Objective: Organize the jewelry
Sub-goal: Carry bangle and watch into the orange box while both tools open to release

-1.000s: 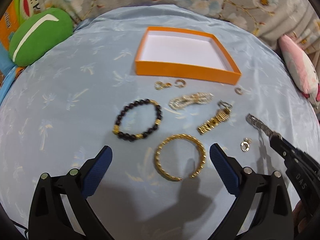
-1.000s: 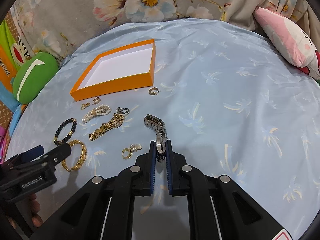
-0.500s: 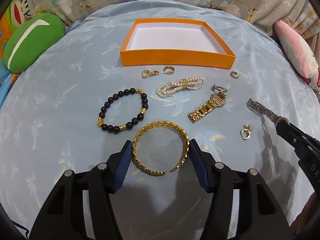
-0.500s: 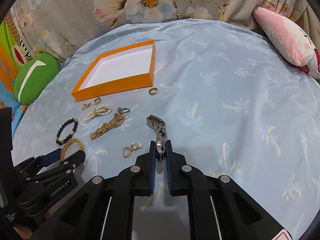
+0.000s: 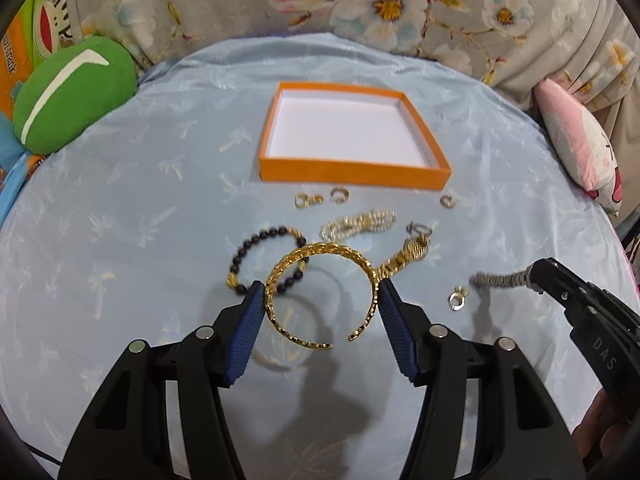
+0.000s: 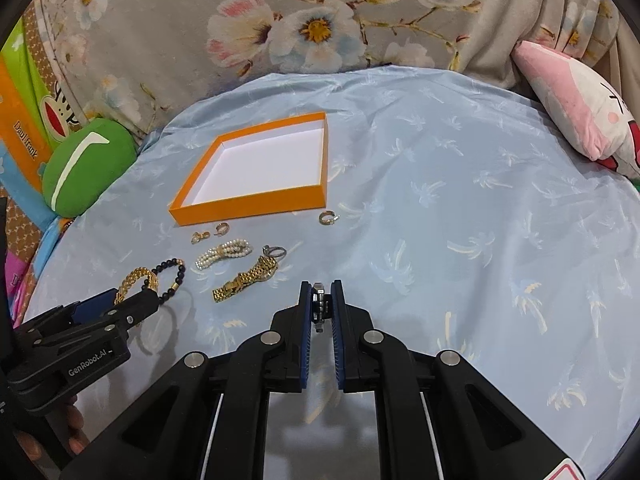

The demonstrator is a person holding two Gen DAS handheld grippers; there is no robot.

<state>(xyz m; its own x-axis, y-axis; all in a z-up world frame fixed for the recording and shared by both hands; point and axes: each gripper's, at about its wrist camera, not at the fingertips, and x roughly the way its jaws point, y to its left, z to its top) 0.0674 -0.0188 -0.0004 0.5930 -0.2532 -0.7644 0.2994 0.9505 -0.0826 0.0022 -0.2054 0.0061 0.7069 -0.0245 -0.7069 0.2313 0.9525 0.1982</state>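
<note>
Holding gold open cuff bangle in my left gripper, lifted off blue cloth. Right gripper clamped on silver watch band. Orange shallow box at far side holds nothing yet; black bead bracelet, pearls, gold watch, earrings left on cloth near box.

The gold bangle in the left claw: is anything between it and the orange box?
Nothing tall. The bangle is lifted in the left gripper; between it and the box only flat pieces lie on the cloth: a beaded bracelet, pearls and small earrings. It should pass above them.
</note>
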